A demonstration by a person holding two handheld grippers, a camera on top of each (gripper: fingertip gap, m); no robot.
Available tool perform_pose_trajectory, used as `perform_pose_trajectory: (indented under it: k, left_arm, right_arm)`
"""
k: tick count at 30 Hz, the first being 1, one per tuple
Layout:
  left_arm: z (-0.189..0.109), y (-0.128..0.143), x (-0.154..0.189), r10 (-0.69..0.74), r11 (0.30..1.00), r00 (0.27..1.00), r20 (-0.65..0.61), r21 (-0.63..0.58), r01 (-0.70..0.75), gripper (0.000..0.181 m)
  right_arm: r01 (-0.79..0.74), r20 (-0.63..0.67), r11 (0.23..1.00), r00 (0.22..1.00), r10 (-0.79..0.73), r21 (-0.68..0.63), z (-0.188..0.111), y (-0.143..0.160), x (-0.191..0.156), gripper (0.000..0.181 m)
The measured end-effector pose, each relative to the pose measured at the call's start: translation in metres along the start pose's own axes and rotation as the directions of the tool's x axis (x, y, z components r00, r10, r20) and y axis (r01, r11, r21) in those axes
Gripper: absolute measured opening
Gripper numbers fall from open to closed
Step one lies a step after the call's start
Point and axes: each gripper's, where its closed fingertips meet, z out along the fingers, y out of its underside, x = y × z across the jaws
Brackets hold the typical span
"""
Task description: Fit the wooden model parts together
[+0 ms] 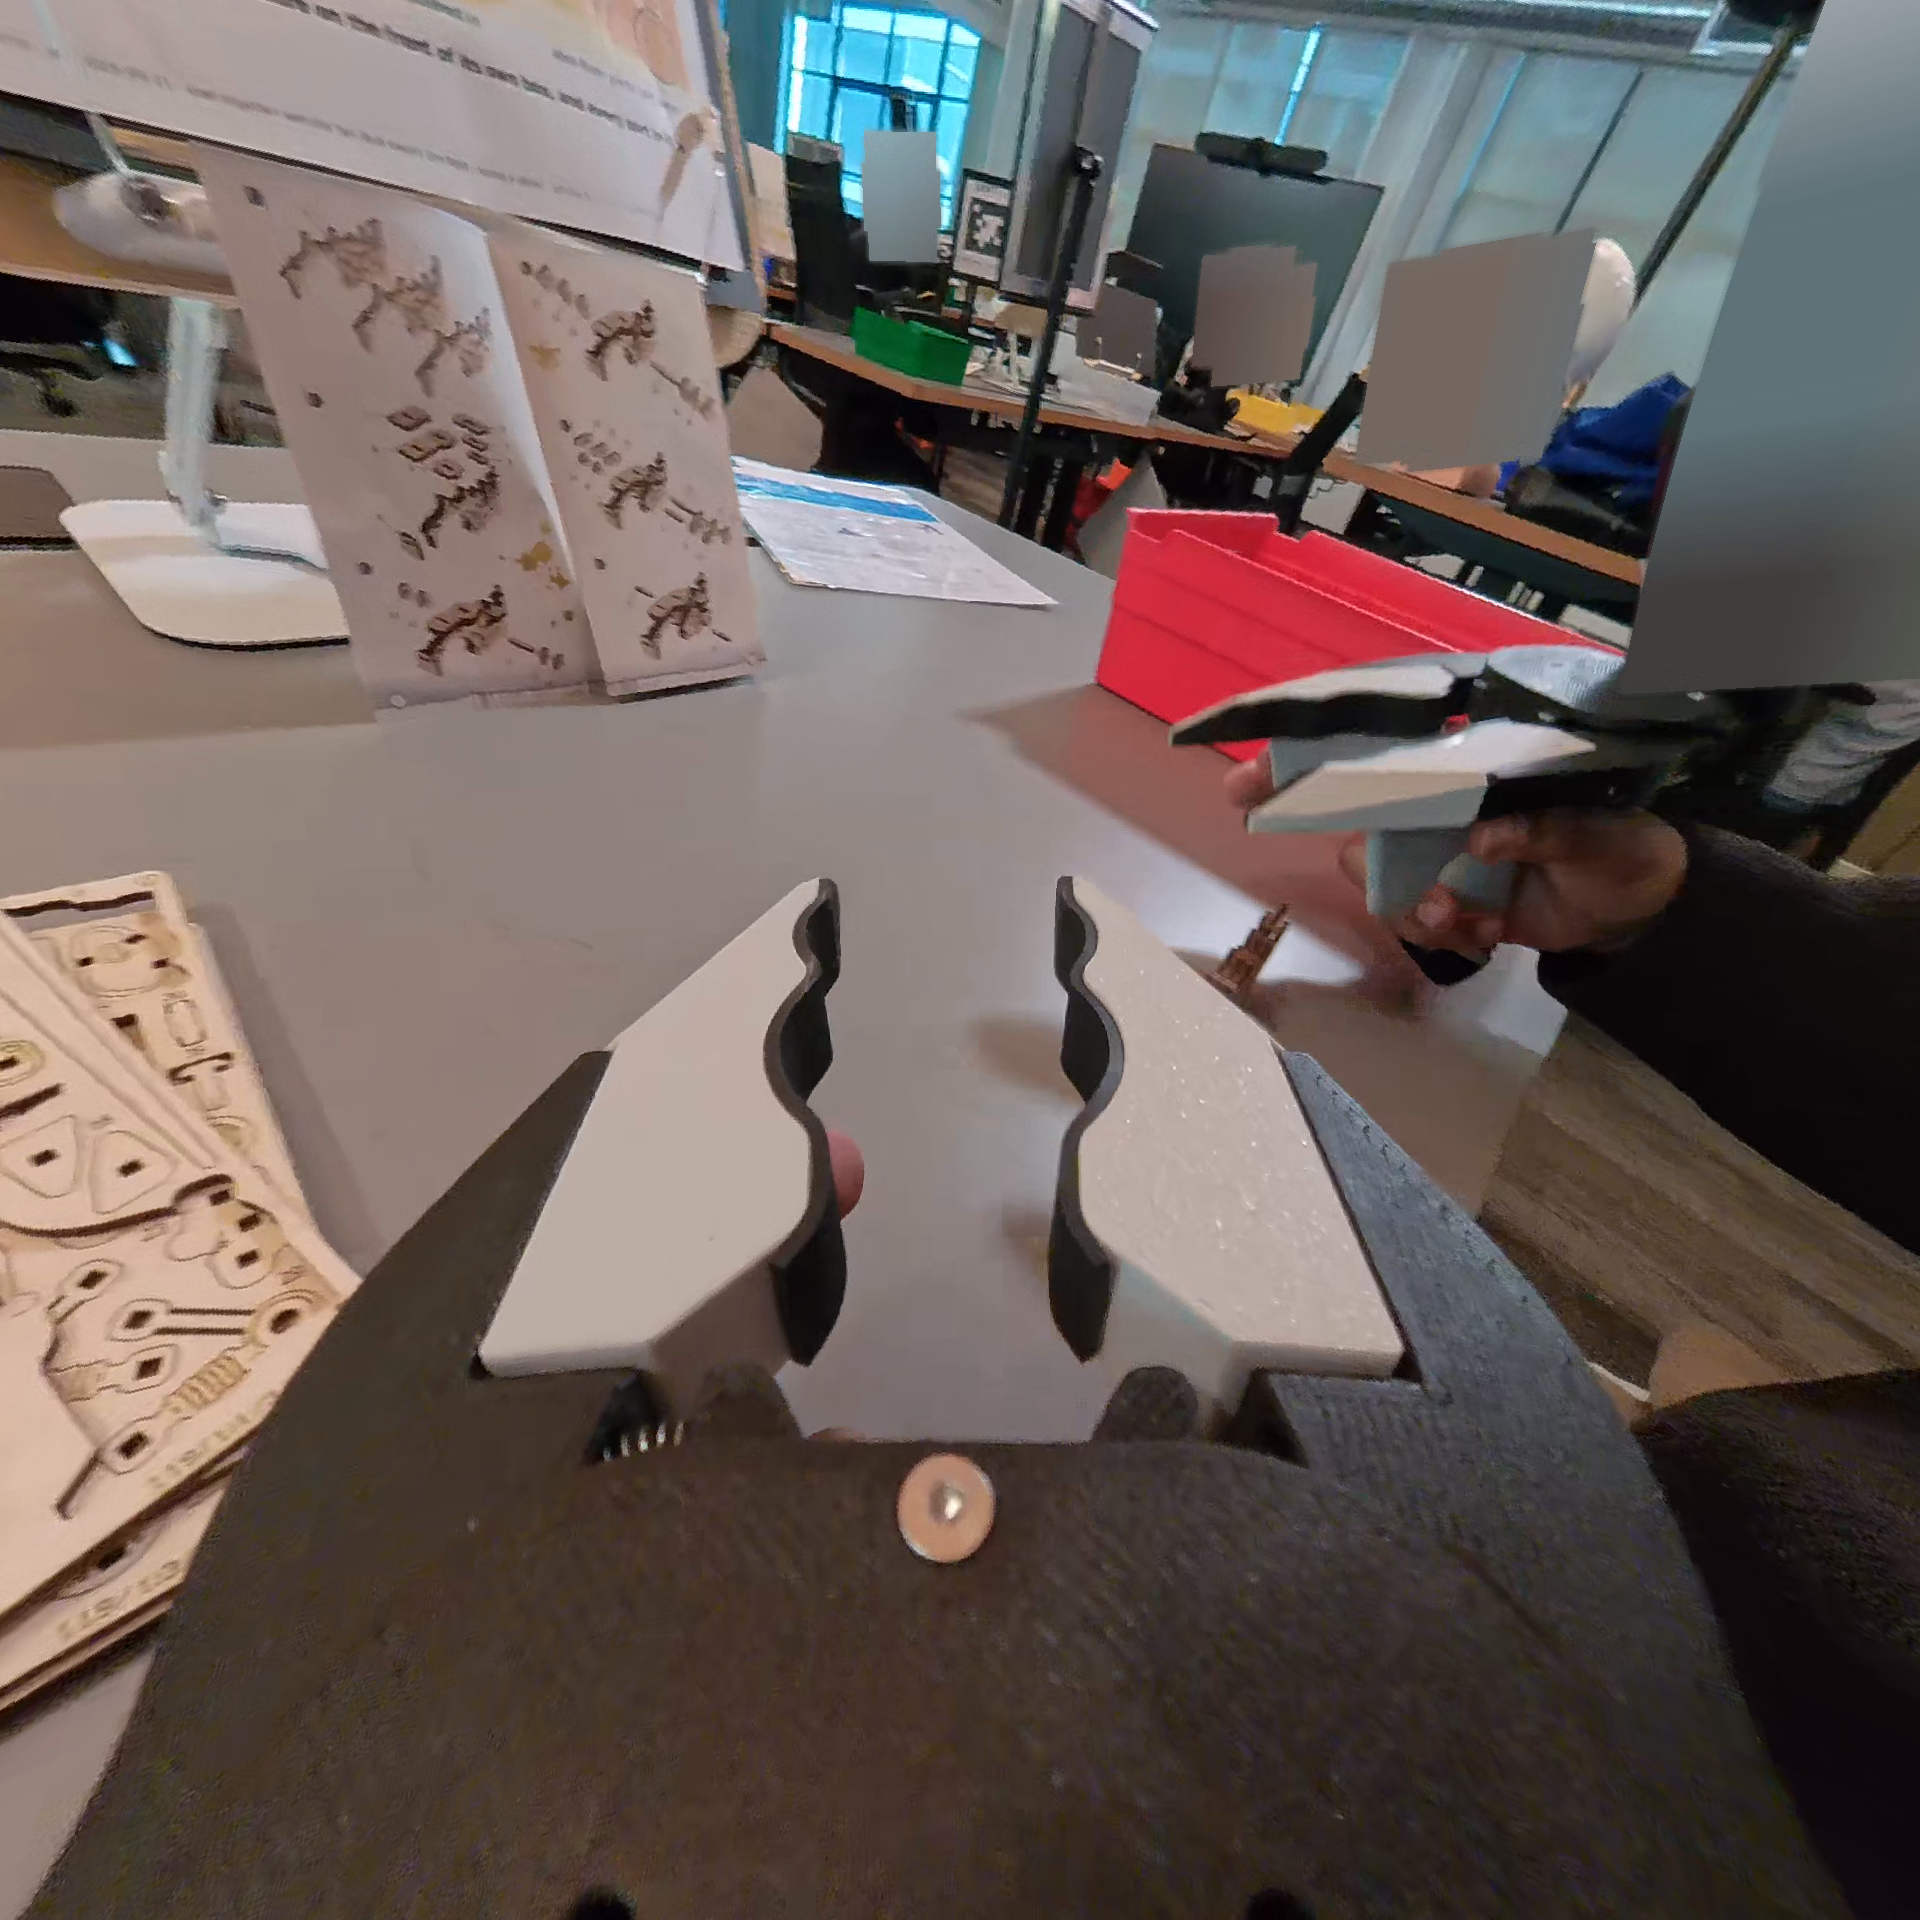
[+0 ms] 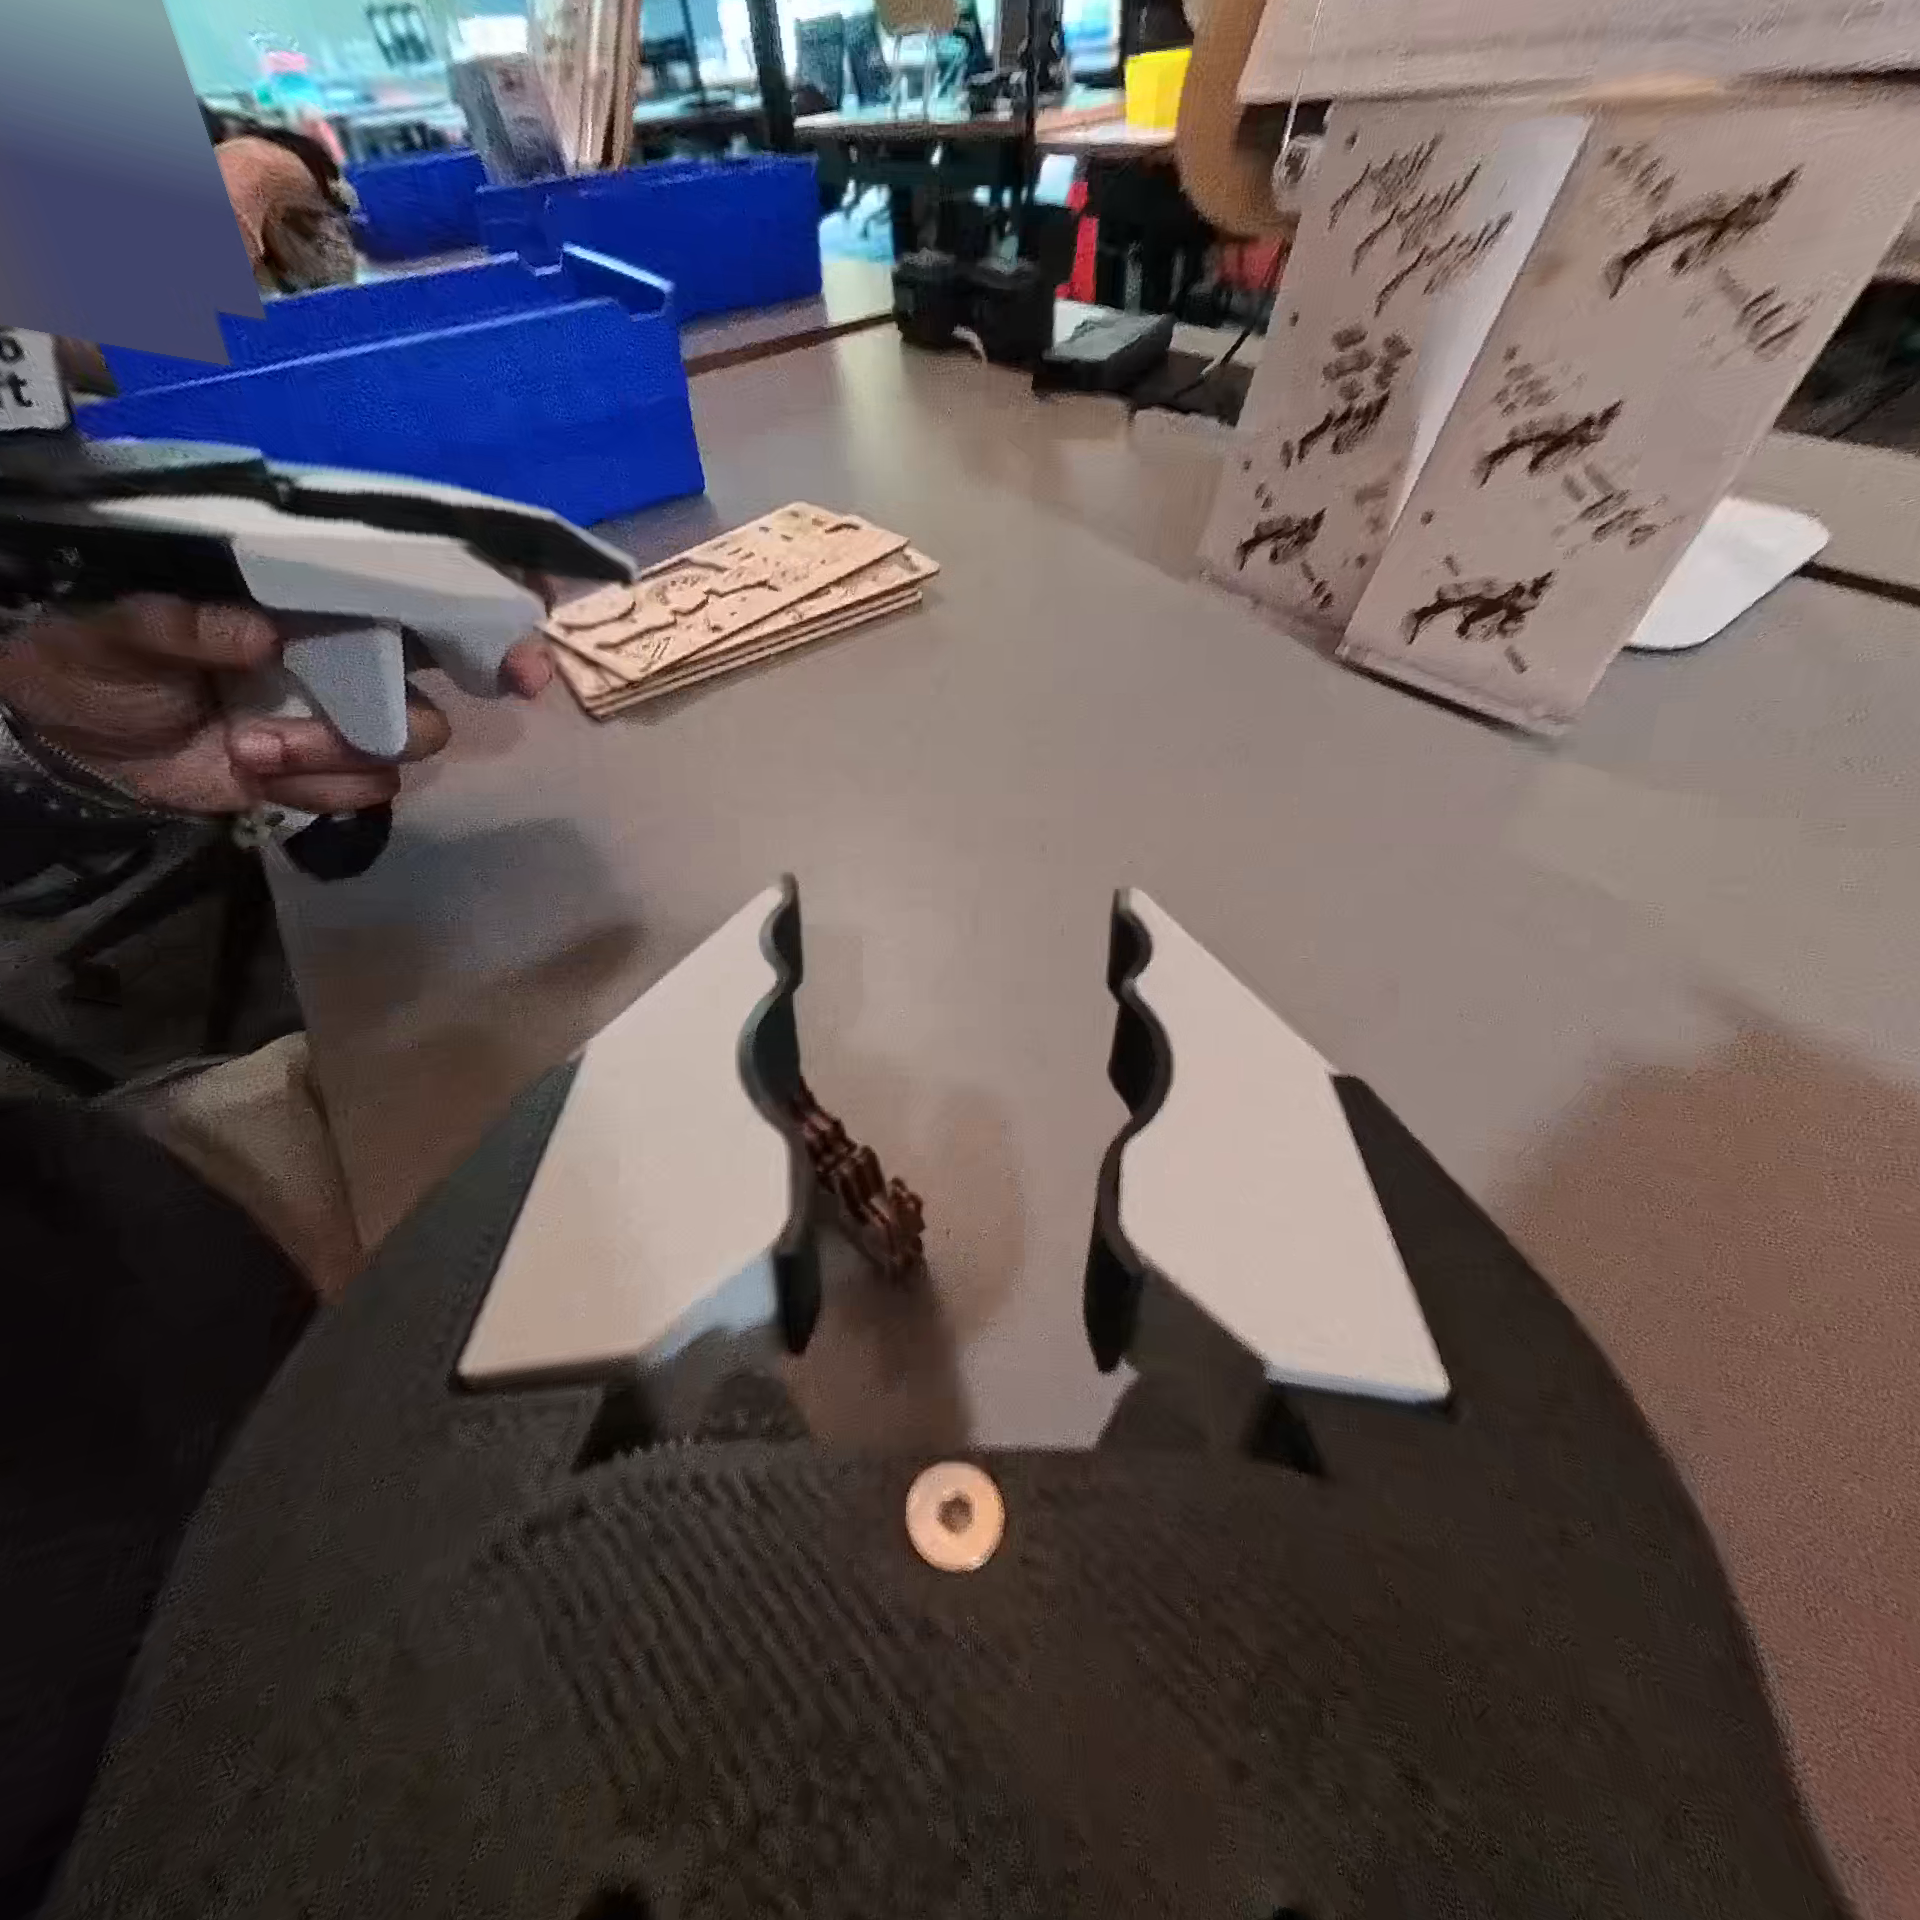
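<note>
two grippers: the left gripper and the right gripper both hang above the grey table, each with its fingers spread wide and nothing between them.
landmark: the small dark wooden assembly, standing on the table near its front edge; every place below is given from it.
assembly, right wrist view: it sits low between the right gripper's fingers, close against the inner face of the left-hand finger; whether it touches that finger cannot be told.
assembly, left wrist view: only a sliver shows, beyond the left gripper's right-hand finger and below the right gripper.
sheets: a stack of pale laser-cut wooden sheets lies well away from the assembly, on the person's left, with parts not yet pressed out.
instruction pages: two printed pages stand propped up far behind the assembly.
bins: a red bin lies beyond the assembly on the right; blue bins lie beyond the sheets on the left.
step in hand: by my reading, the right gripper is lining up to take the assembly, while the left is idle near the sheets.
next move: it would call for centring the assembly between the right fingers, then closing gently, since the piece looks thin and fragile; the left would need a matching part from the sheets.
</note>
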Motion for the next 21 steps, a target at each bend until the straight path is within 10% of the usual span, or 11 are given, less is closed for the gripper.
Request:
perform_pose_trajectory:
  k: [4,10,21]
  left_arm:
    - [0.010,-0.005,-0.008,-0.010,1.000,1.000,-0.012,0.005,0.010,0.040]
    - [0.035,-0.003,-0.007,0.007,0.999,0.995,-0.099,-0.034,-0.010,0.039]
    - [0.021,-0.004,0.005,-0.008,1.000,0.996,-0.087,-0.007,0.007,0.038]
  right_arm:
    - [-0.007,0.048,0.996,0.999,0.011,-0.086,0.011,0.013,0.007,0.065]
    - [-0.007,-0.040,0.993,0.999,0.012,0.122,0.006,-0.042,0.030,0.070]
    - [0.022,-0.068,0.998,0.997,-0.026,-0.061,-0.007,0.004,0.000,0.094]
